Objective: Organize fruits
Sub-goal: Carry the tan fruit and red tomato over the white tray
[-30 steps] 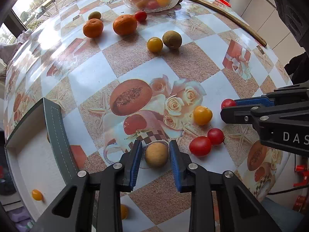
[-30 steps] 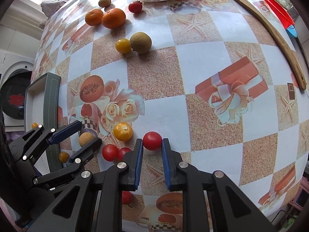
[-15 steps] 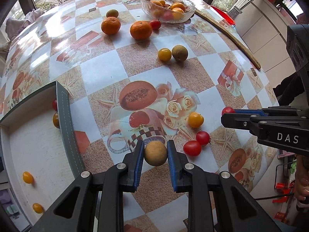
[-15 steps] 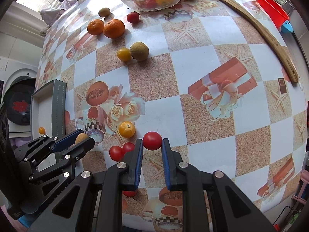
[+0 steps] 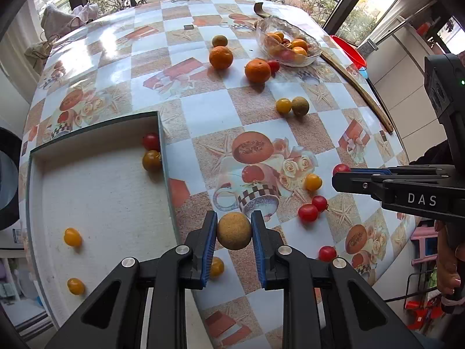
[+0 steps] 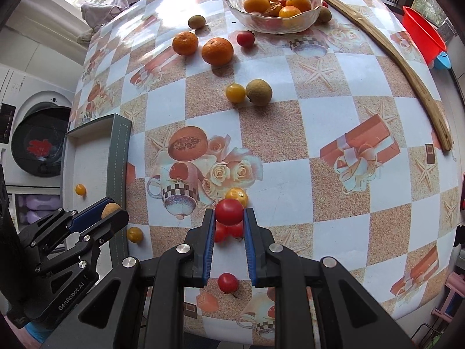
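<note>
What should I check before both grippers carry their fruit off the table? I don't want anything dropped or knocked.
1. Left gripper grip: shut on the tan round fruit, pads on both sides. Ok.
2. Right gripper grip: shut on the red tomato, centred between the pads. Ok.
3. Both fruits lifted off the tablecloth: they appear raised, with loose tomatoes visible underneath. Ok.
4. Free floor in the tray: only a few small fruits along its edges. Ok.
5. Spacing between the grippers: apart, not touching. Ok.
6. Which fruit belongs in the tray and which in the glass bowl: cannot tell.
</note>
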A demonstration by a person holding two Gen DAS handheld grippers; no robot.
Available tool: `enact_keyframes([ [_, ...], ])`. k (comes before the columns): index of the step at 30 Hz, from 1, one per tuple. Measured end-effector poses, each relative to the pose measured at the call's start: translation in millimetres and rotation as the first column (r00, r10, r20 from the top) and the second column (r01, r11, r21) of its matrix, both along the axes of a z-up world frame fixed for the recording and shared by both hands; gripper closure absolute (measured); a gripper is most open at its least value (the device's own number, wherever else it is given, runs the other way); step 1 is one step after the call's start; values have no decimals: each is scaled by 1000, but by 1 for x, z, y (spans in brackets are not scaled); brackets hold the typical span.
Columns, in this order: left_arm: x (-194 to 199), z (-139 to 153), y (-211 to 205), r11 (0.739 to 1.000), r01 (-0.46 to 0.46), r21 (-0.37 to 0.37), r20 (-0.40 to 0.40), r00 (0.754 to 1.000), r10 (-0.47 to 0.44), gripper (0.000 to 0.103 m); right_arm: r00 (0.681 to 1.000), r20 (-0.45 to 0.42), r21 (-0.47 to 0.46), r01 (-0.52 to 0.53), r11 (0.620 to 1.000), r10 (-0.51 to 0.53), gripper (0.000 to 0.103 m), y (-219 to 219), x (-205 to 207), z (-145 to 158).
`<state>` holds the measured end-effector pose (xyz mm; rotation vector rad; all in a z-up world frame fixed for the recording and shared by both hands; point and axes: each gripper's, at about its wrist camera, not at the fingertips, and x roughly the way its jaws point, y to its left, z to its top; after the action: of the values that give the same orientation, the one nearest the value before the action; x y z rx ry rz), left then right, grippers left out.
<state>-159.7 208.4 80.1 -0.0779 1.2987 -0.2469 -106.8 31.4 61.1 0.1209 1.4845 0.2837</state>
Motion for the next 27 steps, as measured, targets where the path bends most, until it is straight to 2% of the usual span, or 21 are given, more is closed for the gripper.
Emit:
enact_keyframes([
  [9, -19, 8, 60, 990, -137, 16, 23, 990, 136, 78, 994, 16, 16, -112, 994, 112, 82, 63, 2, 10],
  [16, -15, 6, 116, 967, -246, 62, 53, 969, 243, 78, 978, 30, 37, -209, 977, 208, 82, 127, 8, 12],
  [22, 4, -10, 156, 946, -308, 96, 51, 951, 304, 78, 961, 32, 42, -276, 960, 275, 82, 182, 19, 3],
  [27, 21, -28, 172, 940, -320, 121, 28, 947, 319, 78, 953, 11, 33, -302, 953, 302, 82, 215, 30, -14],
])
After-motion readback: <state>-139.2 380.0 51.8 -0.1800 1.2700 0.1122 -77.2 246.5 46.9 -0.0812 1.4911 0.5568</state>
